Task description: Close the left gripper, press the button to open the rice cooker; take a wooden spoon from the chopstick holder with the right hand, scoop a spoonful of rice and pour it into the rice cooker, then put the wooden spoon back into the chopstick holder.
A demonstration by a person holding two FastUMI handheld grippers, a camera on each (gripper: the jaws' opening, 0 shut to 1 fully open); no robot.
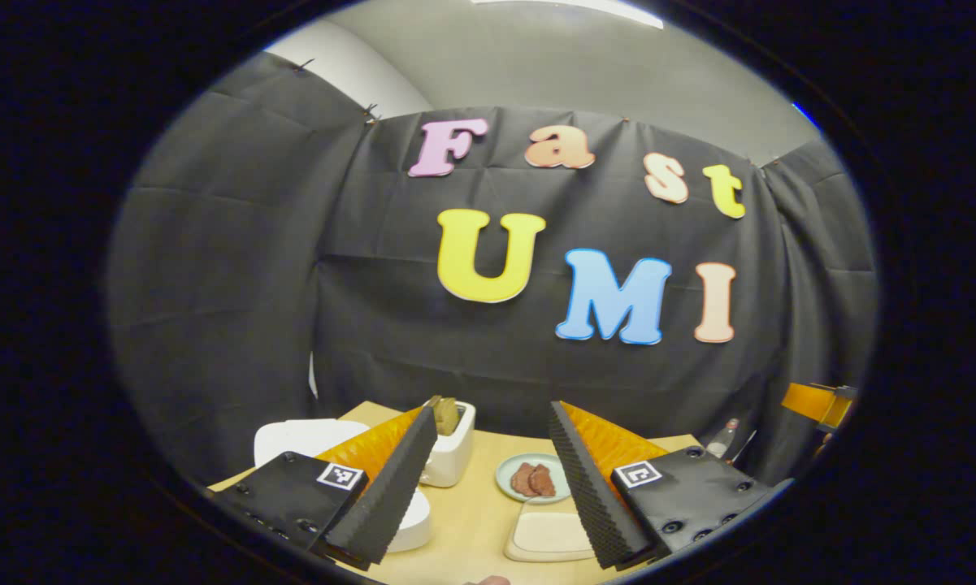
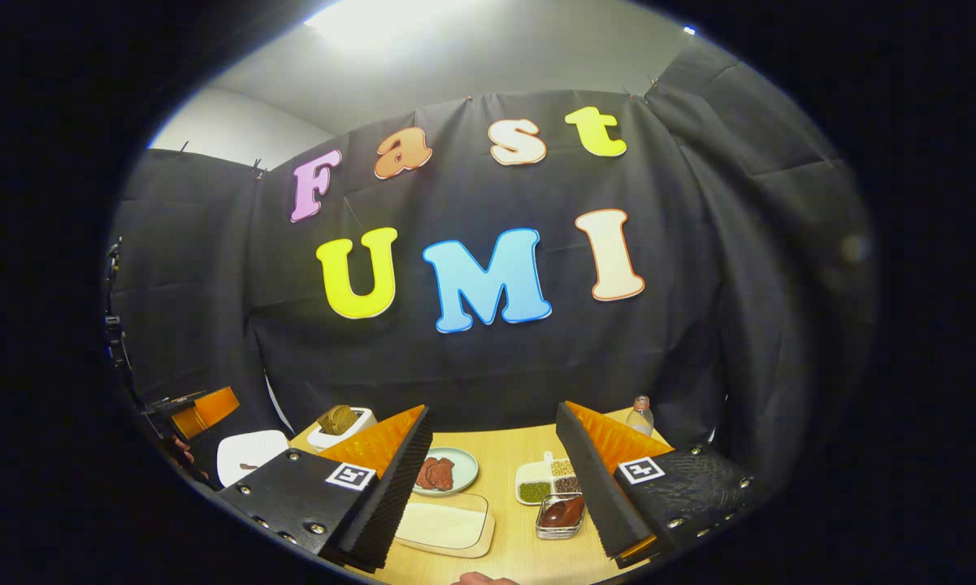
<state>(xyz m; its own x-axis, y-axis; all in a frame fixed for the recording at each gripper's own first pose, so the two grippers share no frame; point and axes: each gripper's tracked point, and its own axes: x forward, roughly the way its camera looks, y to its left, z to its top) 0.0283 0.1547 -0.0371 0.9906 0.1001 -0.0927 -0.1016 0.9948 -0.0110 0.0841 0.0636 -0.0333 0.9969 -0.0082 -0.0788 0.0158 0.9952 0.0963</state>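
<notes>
- In the left gripper view, our left gripper [image 1: 492, 471] hangs above the pale wooden tabletop [image 1: 475, 520] with its fingers spread wide, grasping nothing.
- The white rice cooker [image 1: 292, 439] sits at the tabletop's left end, lid down, partly behind our left finger.
- Just right of it stands the white rectangular chopstick holder [image 1: 453, 447] with wooden utensils [image 1: 445, 413] poking out; we cannot pick out the spoon.
- In the right gripper view, our right gripper [image 2: 492, 471] is likewise released and empty.
- Between its fingers lie a pale green plate of brown food [image 2: 447, 471], a cream rectangular tray [image 2: 447, 524] and a white divided dish of grains [image 2: 548, 481].
</notes>
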